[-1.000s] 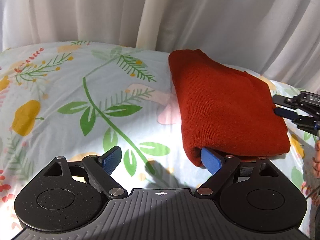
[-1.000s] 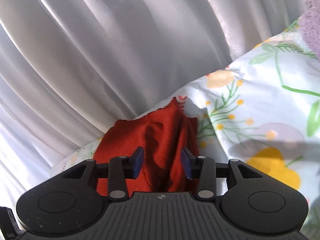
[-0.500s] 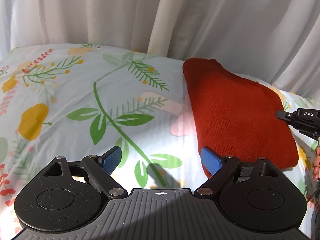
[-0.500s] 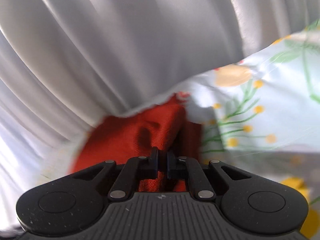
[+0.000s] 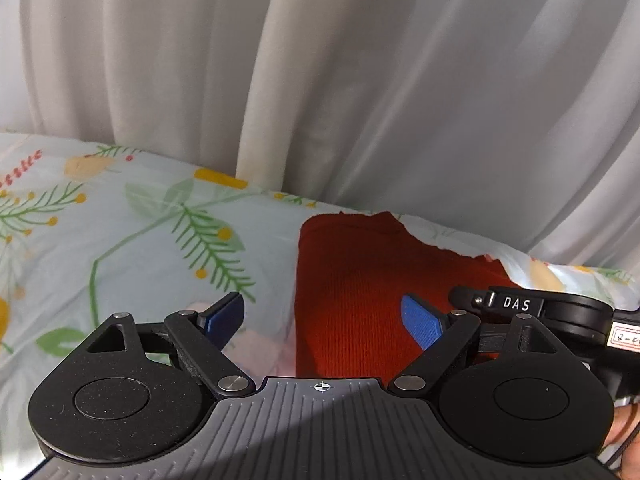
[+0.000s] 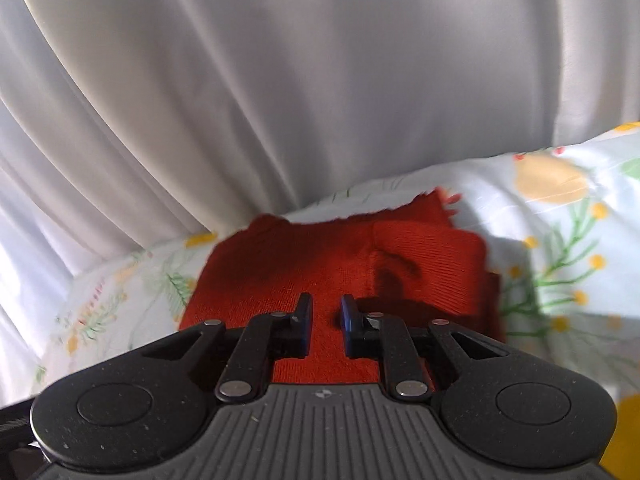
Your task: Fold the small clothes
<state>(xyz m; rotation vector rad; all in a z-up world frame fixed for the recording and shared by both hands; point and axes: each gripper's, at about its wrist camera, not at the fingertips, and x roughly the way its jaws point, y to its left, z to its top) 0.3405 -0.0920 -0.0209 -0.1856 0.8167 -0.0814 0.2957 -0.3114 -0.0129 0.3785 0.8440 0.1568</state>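
A folded red knit garment [image 5: 352, 280] lies on the floral sheet [image 5: 140, 232] close to the white curtain. My left gripper [image 5: 320, 320] is wide open above its left edge, holding nothing. In the right wrist view the same red garment [image 6: 320, 256] lies folded just ahead. My right gripper [image 6: 325, 316] hovers over it with its jaws a small gap apart and nothing between them. The right gripper's body [image 5: 540, 308] shows in the left wrist view, over the garment's right side.
A white curtain [image 5: 360, 80] hangs right behind the bed and fills the upper half of both views. The floral sheet [image 6: 560, 248] stretches to the left and right of the garment.
My right gripper closed on the garment's edge half a second ago and has since parted slightly, and the garment now lies flatter. My left gripper moved forward and right, staying open.
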